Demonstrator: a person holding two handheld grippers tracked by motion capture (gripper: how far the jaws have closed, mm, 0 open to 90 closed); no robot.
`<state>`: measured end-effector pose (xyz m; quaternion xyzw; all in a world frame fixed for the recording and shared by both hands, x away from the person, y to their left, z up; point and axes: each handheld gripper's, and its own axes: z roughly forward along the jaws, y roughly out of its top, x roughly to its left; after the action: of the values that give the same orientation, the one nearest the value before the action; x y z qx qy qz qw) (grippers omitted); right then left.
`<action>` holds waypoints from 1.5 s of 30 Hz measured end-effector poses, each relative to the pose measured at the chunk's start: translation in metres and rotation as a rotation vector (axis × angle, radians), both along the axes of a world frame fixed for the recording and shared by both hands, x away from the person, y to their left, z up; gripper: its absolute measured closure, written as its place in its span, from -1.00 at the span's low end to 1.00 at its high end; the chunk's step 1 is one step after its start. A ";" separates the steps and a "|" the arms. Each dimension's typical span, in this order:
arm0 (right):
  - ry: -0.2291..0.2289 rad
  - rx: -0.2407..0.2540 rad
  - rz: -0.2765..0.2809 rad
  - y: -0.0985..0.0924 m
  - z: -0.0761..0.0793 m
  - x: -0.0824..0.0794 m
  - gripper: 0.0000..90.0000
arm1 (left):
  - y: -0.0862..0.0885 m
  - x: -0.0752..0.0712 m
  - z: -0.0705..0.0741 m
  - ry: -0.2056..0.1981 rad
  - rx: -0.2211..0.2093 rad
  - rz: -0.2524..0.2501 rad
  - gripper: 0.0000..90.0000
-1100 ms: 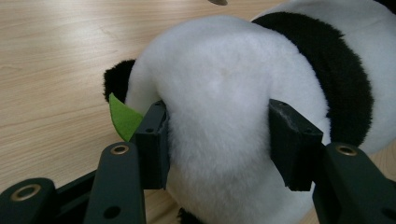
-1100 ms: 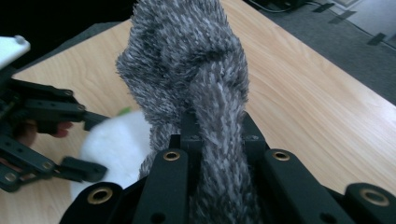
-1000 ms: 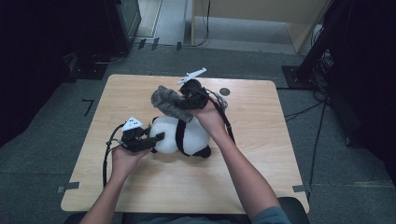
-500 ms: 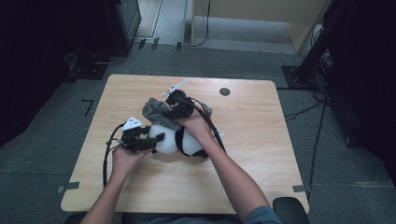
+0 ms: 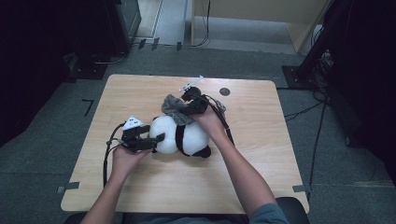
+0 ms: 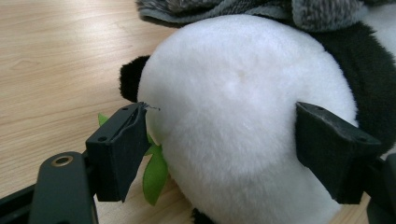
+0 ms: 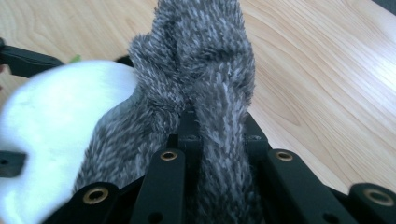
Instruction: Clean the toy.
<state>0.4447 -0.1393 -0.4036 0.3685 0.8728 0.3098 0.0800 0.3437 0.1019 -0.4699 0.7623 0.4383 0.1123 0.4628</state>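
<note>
The right gripper (image 5: 187, 108) pinches a fuzzy grey cloth (image 7: 205, 93) over the soft black-and-white panda toy (image 5: 184, 135) (lying on the wooden table (image 5: 261, 158)). The left gripper (image 6: 224, 154) has just been opening; its jaws stand wide beside the panda's head.

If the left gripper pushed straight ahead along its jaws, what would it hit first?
The panda's white head: it sits between the left gripper's just-opened jaws, which look clear of the plush.

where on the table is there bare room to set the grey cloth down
Bare wood lies right of the panda out to the table edge, along the near edge, and in the far left corner. It is crowded mid-table: both tools, the grey cloth and the panda bunch together.
</note>
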 end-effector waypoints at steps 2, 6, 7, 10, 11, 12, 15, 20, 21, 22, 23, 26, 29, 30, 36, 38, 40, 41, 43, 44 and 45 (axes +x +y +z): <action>0.007 -0.001 -0.016 -0.007 -0.001 0.003 0.70 | 0.000 0.000 0.000 0.001 0.000 0.001 -0.56; 0.008 -0.009 -0.036 -0.021 -0.003 0.007 0.70 | 0.000 0.000 0.000 0.000 0.004 0.001 -0.55; 0.008 -0.009 -0.042 -0.025 -0.004 0.008 0.71 | 0.000 0.000 0.000 -0.001 0.006 0.002 -0.55; 0.009 -0.008 -0.065 -0.039 -0.006 0.010 0.71 | 0.000 0.000 0.000 0.002 0.006 0.000 -0.55; 0.009 -0.009 -0.074 -0.043 -0.008 0.011 0.71 | 0.000 0.000 0.000 0.003 0.006 0.000 -0.55; 0.013 -0.007 -0.082 -0.048 -0.009 0.011 0.71 | 0.000 0.000 0.000 0.003 0.007 0.000 -0.55; 0.026 0.003 -0.102 -0.061 -0.014 0.012 0.71 | 0.000 0.000 0.000 0.004 0.005 0.001 -0.55; 0.036 0.000 -0.127 -0.079 -0.021 0.009 0.71 | 0.000 0.000 0.000 0.006 0.006 0.002 -0.55; 0.037 -0.003 -0.131 -0.082 -0.023 0.008 0.71 | 0.000 0.000 0.000 0.005 0.005 0.002 -0.55; 0.040 -0.005 -0.134 -0.085 -0.025 0.007 0.71 | 0.000 0.000 0.000 0.005 0.003 0.000 -0.54; 0.049 -0.010 -0.137 -0.088 -0.026 0.007 0.71 | 0.000 0.000 0.000 0.004 0.002 -0.002 -0.52; 0.048 -0.018 -0.142 -0.095 -0.030 0.005 0.71 | 0.000 0.000 0.000 0.001 0.004 -0.002 -0.51; 0.052 -0.025 -0.152 -0.100 -0.031 0.004 0.71 | 0.000 0.000 -0.001 0.005 0.001 -0.001 -0.51; 0.053 -0.023 -0.153 -0.102 -0.031 0.004 0.71 | 0.000 0.000 -0.001 0.005 0.002 -0.001 -0.51; 0.026 -0.005 -0.163 -0.104 -0.015 0.004 0.72 | 0.002 0.000 -0.001 0.013 -0.006 -0.008 -0.51; 0.005 0.019 -0.161 -0.103 -0.007 0.003 0.72 | 0.002 0.000 -0.001 0.013 -0.007 -0.008 -0.51; -0.004 0.024 -0.154 -0.100 0.002 0.003 0.72 | 0.002 0.001 -0.001 0.015 -0.009 -0.008 -0.51; -0.012 0.028 -0.151 -0.098 0.007 0.003 0.72 | 0.002 0.001 -0.001 0.018 -0.015 -0.012 -0.49; -0.025 0.041 -0.141 -0.093 0.016 0.003 0.72 | 0.002 0.000 -0.001 0.021 -0.023 -0.021 -0.42; -0.033 0.042 -0.135 -0.090 0.020 0.003 0.72 | 0.002 0.000 0.000 0.023 -0.025 -0.026 -0.36; -0.040 0.045 -0.127 -0.087 0.024 0.003 0.72 | 0.001 0.000 0.000 0.026 -0.027 -0.026 -0.33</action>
<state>0.4478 -0.2262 -0.3799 0.4184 0.8387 0.3311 0.1087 0.3434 0.1034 -0.4700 0.7630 0.4358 0.0906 0.4687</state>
